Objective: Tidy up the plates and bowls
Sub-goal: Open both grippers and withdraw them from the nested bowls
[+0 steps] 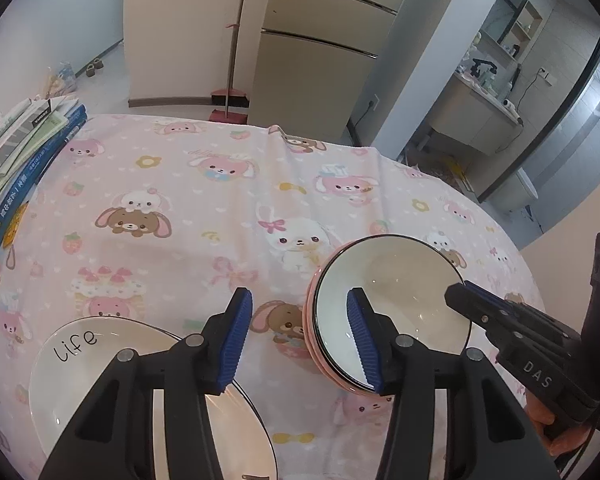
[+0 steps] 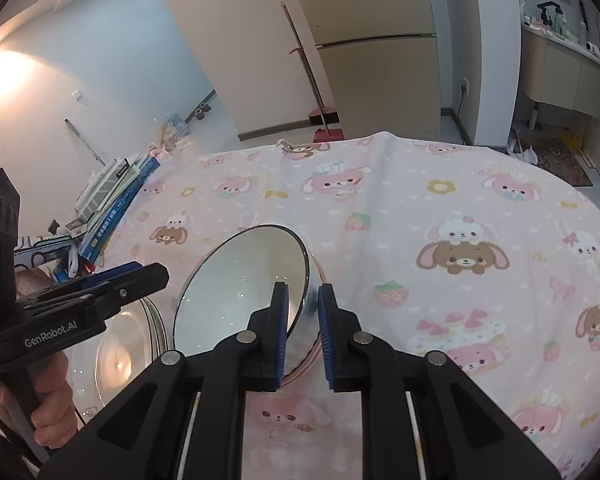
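A pink bowl with a white inside and dark rim (image 1: 392, 304) is tilted up off the pink cartoon tablecloth (image 1: 204, 208). My right gripper (image 2: 303, 336) is shut on the bowl's rim (image 2: 244, 280), one pad inside and one outside. It shows in the left wrist view (image 1: 480, 308) at the bowl's right edge. My left gripper (image 1: 300, 340) is open and empty, its right finger in front of the bowl. A white plate marked "life" (image 1: 100, 364) lies under its left finger. The plates also show in the right wrist view (image 2: 120, 344).
A stack of books (image 1: 24, 152) lies at the table's left edge, also seen in the right wrist view (image 2: 112, 196). A broom and dustpan (image 1: 232, 96) lean by the beige cabinet behind the table. The cloth stretches away beyond the bowl.
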`<action>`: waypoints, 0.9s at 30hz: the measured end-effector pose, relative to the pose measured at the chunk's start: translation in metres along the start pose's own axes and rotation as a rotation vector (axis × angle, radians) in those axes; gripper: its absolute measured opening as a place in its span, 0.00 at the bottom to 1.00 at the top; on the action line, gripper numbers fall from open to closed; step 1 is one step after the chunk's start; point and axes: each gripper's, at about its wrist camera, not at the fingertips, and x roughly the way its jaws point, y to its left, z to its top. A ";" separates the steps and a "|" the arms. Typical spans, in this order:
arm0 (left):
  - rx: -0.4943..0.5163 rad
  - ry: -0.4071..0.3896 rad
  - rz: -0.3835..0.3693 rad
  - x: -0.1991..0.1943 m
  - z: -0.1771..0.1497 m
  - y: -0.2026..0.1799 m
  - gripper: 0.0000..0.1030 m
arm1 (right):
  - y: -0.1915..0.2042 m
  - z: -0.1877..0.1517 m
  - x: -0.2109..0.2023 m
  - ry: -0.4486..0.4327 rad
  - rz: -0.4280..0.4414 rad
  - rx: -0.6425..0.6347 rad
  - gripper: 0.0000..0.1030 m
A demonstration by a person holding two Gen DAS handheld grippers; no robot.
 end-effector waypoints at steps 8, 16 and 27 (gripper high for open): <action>0.000 0.007 0.004 0.003 0.000 0.000 0.51 | 0.000 -0.002 0.015 -0.011 -0.018 0.017 0.24; -0.006 0.013 0.006 0.004 0.000 0.002 0.51 | -0.050 0.000 0.018 0.031 0.235 0.326 0.13; 0.005 0.003 0.012 0.001 -0.001 -0.003 0.51 | -0.046 0.004 0.008 0.004 0.258 0.286 0.07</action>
